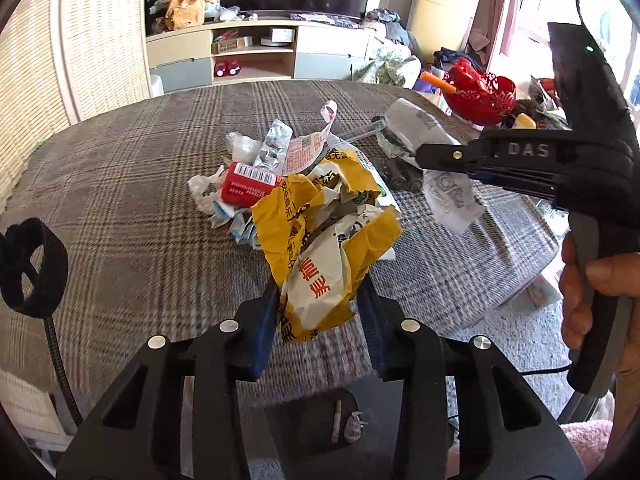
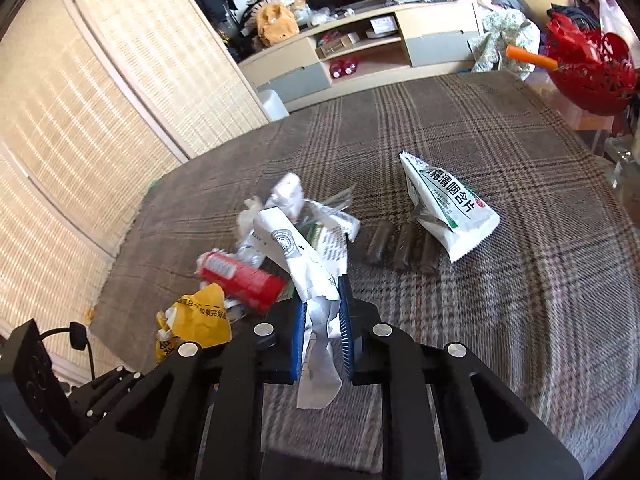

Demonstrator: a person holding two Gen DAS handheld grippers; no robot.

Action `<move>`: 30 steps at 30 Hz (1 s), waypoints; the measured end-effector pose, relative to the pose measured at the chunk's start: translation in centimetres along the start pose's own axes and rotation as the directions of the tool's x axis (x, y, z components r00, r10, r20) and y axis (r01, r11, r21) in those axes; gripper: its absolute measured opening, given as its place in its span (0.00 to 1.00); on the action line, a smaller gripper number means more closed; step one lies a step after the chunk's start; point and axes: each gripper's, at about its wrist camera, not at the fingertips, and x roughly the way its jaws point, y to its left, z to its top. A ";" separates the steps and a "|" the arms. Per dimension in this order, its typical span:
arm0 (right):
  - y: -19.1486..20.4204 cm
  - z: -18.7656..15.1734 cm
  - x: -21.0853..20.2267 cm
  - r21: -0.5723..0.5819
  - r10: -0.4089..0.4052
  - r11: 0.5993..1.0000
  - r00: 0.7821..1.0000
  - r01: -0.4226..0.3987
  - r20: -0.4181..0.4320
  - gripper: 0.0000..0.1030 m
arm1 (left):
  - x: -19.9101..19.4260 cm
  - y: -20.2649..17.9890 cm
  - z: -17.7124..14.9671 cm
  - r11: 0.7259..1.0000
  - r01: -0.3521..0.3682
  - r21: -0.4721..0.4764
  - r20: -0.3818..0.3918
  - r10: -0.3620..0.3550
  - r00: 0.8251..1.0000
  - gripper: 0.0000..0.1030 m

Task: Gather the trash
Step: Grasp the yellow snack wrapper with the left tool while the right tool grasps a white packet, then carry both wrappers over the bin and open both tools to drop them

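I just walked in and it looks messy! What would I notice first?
Probably the crumpled yellow wrapper pinched between the left gripper fingers, close to the camera. Then the white paper clamped in the right gripper, with a red can lying in the trash pile behind and a red basket at the table's far right edge.

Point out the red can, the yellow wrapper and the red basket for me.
red can (image 2: 244,280): right wrist view, middle of its side.
yellow wrapper (image 1: 320,248): left wrist view, crumpled middle.
red basket (image 1: 480,96): left wrist view, front wall.
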 end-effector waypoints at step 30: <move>-0.8 -19.7 -4.7 0.052 -0.030 0.998 0.993 0.036 -0.113 0.17 | -3.6 -4.0 -17.5 0.998 -0.014 -0.067 -0.120 0.006 0.993 0.36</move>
